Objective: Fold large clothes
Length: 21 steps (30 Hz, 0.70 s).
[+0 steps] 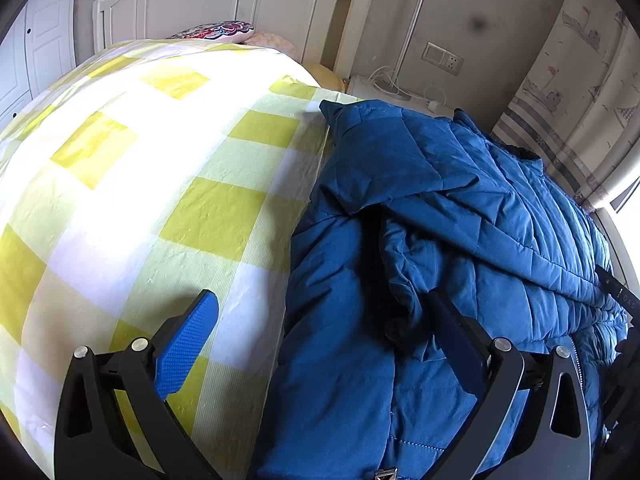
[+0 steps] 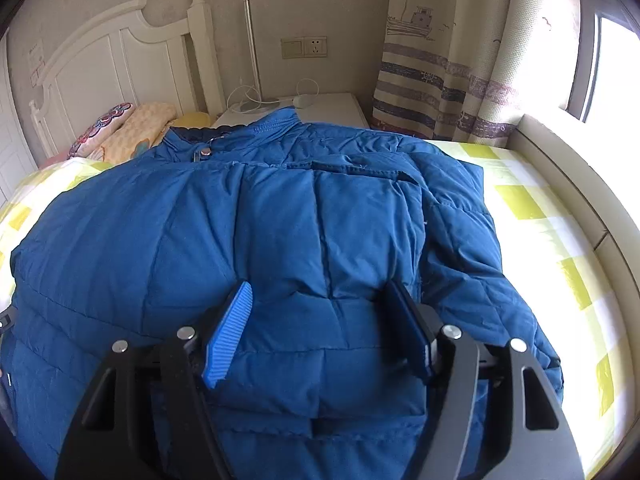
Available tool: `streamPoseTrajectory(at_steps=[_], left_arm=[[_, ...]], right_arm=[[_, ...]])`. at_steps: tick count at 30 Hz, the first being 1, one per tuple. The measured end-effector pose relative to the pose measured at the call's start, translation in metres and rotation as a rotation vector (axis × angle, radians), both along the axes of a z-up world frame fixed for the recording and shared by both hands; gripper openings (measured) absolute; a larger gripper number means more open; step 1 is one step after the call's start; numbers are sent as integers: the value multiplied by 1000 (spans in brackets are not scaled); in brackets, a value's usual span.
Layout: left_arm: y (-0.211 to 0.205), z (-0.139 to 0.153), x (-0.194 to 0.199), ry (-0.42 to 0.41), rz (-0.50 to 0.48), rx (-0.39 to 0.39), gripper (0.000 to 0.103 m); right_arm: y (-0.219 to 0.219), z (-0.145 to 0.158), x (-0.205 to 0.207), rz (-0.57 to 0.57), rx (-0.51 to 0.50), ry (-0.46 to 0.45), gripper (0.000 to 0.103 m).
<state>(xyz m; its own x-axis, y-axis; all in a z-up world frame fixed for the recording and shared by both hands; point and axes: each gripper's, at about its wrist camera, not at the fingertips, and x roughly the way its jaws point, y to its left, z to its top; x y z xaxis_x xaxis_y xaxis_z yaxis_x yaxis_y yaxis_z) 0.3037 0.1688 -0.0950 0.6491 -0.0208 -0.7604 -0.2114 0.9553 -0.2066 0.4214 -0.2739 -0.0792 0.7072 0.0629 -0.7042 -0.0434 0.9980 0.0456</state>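
A large blue quilted jacket (image 1: 440,184) lies on a bed with a yellow and white checked sheet (image 1: 140,160). In the left wrist view a sleeve is folded across its body. My left gripper (image 1: 320,308) hangs open over the jacket's left edge, with one blue pad (image 1: 188,348) above the sheet and the other finger above the bunched fabric. In the right wrist view the jacket (image 2: 240,220) spreads wide, collar (image 2: 280,120) toward the headboard. My right gripper (image 2: 320,292) is open just above the jacket's lower body, its pads apart and gripping nothing.
A white headboard (image 2: 112,60) and pillows (image 2: 120,128) stand at the far end. A white nightstand (image 2: 328,108) with a lamp pole (image 2: 252,48) and cables sits beside the bed. A striped curtain (image 2: 440,72) and a padded ledge (image 2: 568,176) border the right side.
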Motion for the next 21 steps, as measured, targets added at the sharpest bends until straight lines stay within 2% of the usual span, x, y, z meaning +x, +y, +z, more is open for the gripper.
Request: streamPoseTrajectory(at_steps=[3,4,6,7,9,11,13,15,17,19,21], left_arm=[[-2,5,9,91,-17,-12,99],[2,13,12,112,8,-79,99],[1,38,14,5,3,-199,99],[-3,49,16,-37,-14,-211,99],[-29,73,37,-90,-88,-160,99],[-54,76,62,-89,-153,-119,99],[-73,62,85,-43,-181,-67,99],[-91,26,106,71,-181,48,99],[-109,17,102,30,-195,195,99],[-114,20,98,27,-191,214,98],[-113,35,102,-2,-204,172,98]], right_arm=[[2,0,4,10,10,5,72],[1,0,4,11,12,5,72],[1,0,3,11,10,4,72],[1,0,3,10,5,2,72],[2,0,3,11,3,1,72],[1,0,3,12,5,1,72],[2,0,3,12,6,1,72],[2,0,4,13,9,0,72],[2,1,3,19,11,-2,72],[2,1,3,20,12,-2,73],[3,1,4,20,15,-3,73]])
